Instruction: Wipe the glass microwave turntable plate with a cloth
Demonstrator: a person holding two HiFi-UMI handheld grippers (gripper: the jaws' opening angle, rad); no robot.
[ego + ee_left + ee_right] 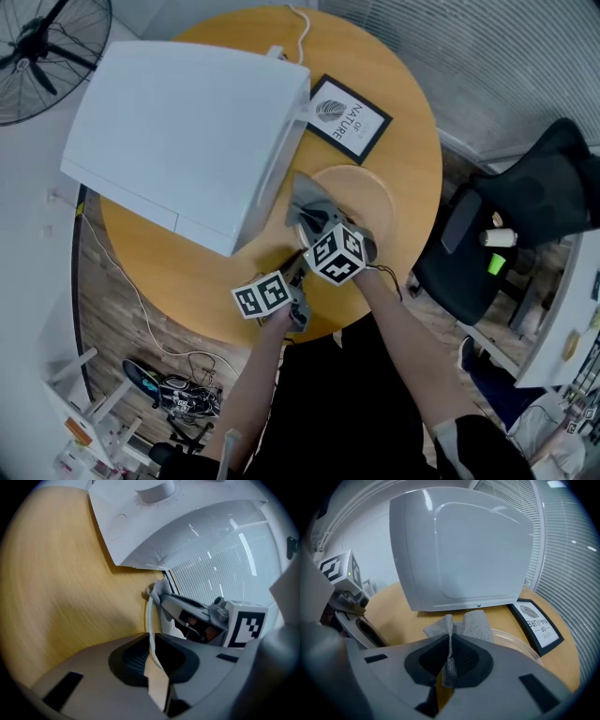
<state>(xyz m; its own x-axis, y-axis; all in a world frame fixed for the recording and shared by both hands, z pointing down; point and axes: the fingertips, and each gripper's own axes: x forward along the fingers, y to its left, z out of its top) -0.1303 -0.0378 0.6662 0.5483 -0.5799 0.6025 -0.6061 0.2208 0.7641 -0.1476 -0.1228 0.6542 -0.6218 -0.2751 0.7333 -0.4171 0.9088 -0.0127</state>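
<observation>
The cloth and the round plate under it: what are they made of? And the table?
The cloth looks like grey woven fabric, matte: its mesh weave shows. The plate seems clear glass: the yellow beneath shows through and its rim glints. The table looks like wood or veneer, smooth, faintly grained.

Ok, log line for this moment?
left gripper: jaws shut on rim of round clear glass plate | right gripper: jaws shut on grey woven cloth | cloth over plate | plate on round wooden table
</observation>
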